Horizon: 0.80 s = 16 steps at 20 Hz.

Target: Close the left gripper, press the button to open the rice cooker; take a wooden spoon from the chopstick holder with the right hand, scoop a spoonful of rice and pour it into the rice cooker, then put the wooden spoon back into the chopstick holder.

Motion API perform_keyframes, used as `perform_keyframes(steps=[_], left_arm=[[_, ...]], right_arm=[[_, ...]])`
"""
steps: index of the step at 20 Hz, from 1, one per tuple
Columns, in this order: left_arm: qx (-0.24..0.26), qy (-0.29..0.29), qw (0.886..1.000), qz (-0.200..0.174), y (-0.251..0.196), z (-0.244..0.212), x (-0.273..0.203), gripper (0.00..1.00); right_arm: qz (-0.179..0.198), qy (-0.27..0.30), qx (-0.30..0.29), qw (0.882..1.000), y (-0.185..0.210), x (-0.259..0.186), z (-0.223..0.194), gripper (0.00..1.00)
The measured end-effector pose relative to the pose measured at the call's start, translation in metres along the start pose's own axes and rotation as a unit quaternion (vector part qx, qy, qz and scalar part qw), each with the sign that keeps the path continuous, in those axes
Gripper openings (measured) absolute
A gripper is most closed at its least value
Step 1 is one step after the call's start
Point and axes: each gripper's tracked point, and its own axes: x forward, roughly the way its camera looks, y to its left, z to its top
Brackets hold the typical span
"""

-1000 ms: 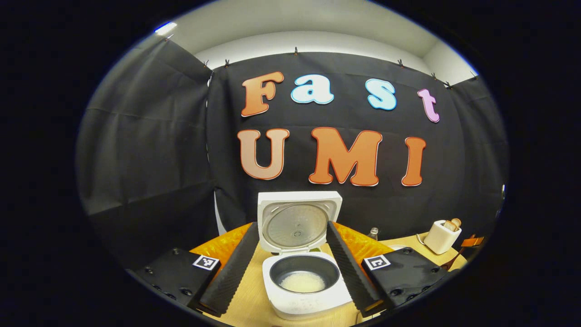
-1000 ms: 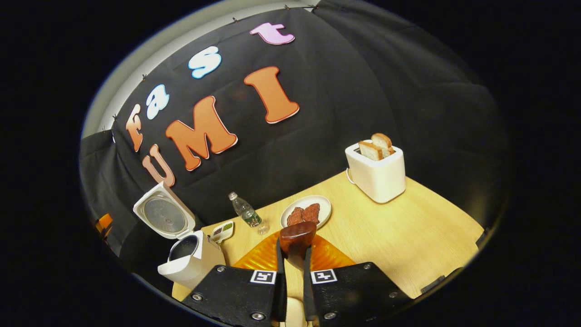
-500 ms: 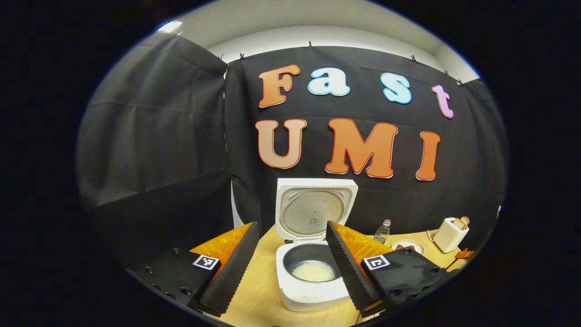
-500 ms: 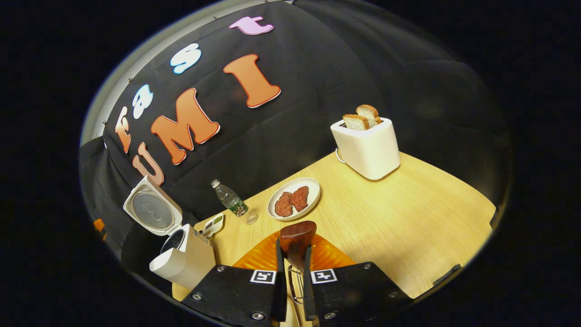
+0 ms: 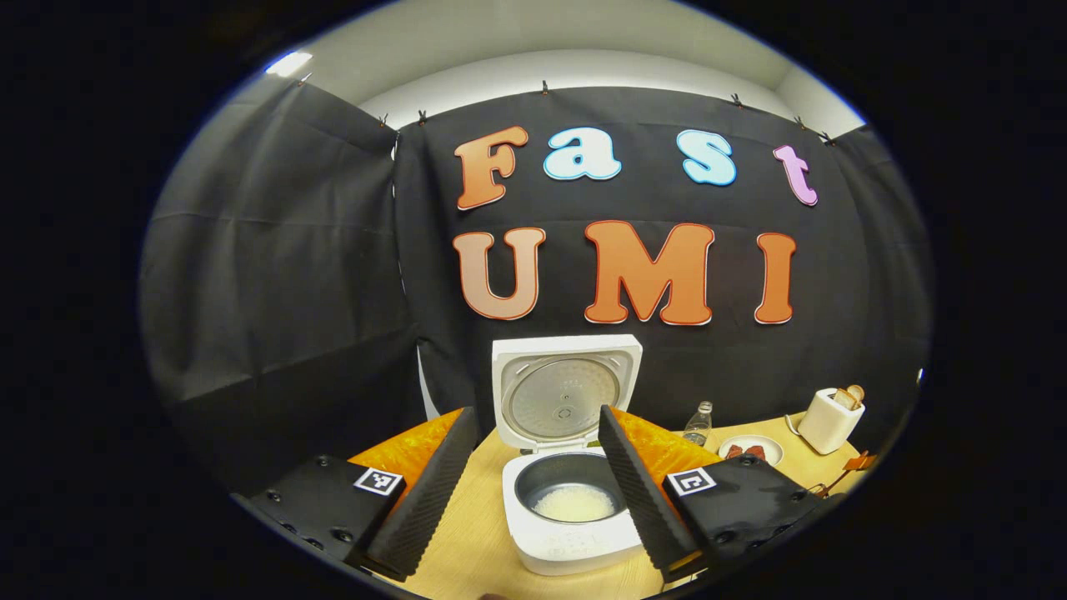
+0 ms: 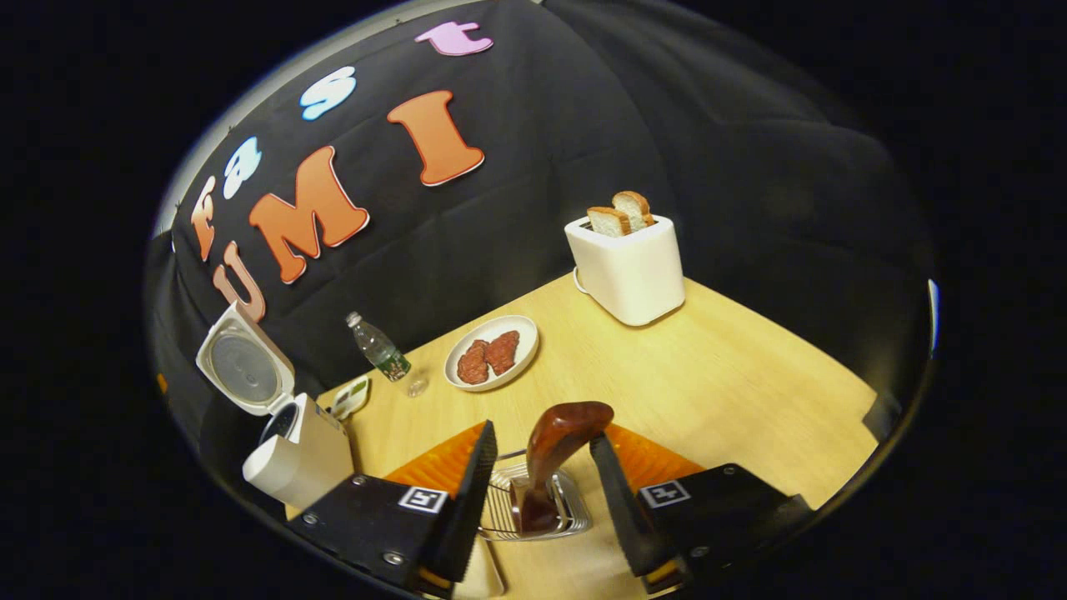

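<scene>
2 grippers are at work. In the left gripper view, the left gripper (image 5: 533, 483) hangs released, its jaws spread wide around the white rice cooker (image 5: 571, 500), whose lid stands open at 12 o'clock and whose dark inner pot holds a patch of white rice (image 5: 573, 502).

In the right gripper view, the right gripper (image 6: 538, 492) is likewise spread, touching nothing. Between its jaws the reddish-brown wooden spoon (image 6: 554, 454) stands in the wire chopstick holder (image 6: 533, 512), rounded end up and leaning toward 1 o'clock. It looks returned, so the task seems nearly done.

By my judgement the spoon is light and stiff, with a polished surface that could slip; the thicker part just below the rounded end is the best place to pinch. The wire holder looks light and might tip if nudged.

On the pale wooden counter (image 6: 708, 383), moving from 9 o'clock to 1 o'clock: the rice cooker, a small dish, a clear plastic bottle (image 6: 377, 346), a white plate of 2 reddish patties (image 6: 492, 362), and a white toaster holding 2 bread slices (image 6: 625, 262). All stand well apart from the holder, so nothing blocks a straight retreat.
</scene>
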Motion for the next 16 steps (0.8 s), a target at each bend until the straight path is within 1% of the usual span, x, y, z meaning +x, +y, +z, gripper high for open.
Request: perform_keyframes(steps=[1,2,3,5,7,9,11,12,16], left_arm=[[0.002,-0.007,1.0,-0.001,-0.002,0.005,0.002,0.99],[0.0,-0.01,1.0,-0.002,-0.003,0.009,0.005,0.99],[-0.002,-0.011,1.0,0.0,-0.003,0.01,0.008,0.99],[-0.017,-0.008,1.0,-0.012,-0.012,0.015,0.016,0.99],[-0.034,-0.01,0.999,-0.016,-0.016,0.026,0.028,0.98],[-0.032,-0.017,0.999,-0.012,-0.017,0.047,0.045,0.99],[-0.022,-0.024,0.999,0.0,-0.012,0.072,0.069,0.99],[-0.022,-0.029,0.999,-0.002,-0.013,0.085,0.082,0.99],[-0.047,-0.037,0.998,-0.031,-0.025,0.13,0.14,0.99]], right_arm=[[-0.011,-0.003,-0.02,1.0,-0.003,-0.008,0.003,0.71],[-0.022,-0.012,-0.043,0.999,-0.007,-0.014,0.009,0.9],[-0.033,-0.024,-0.067,0.997,-0.008,-0.022,0.016,0.94],[-0.037,-0.037,-0.095,0.994,-0.006,-0.04,0.03,0.94],[-0.022,-0.038,-0.084,0.996,0.003,-0.052,0.038,0.94],[-0.017,-0.04,-0.069,0.997,0.005,-0.059,0.043,0.95],[-0.024,-0.047,-0.064,0.997,0.001,-0.062,0.049,0.95],[-0.029,-0.049,-0.062,0.996,-0.002,-0.065,0.052,0.95],[-0.045,-0.062,-0.055,0.996,-0.01,-0.076,0.062,0.95]])
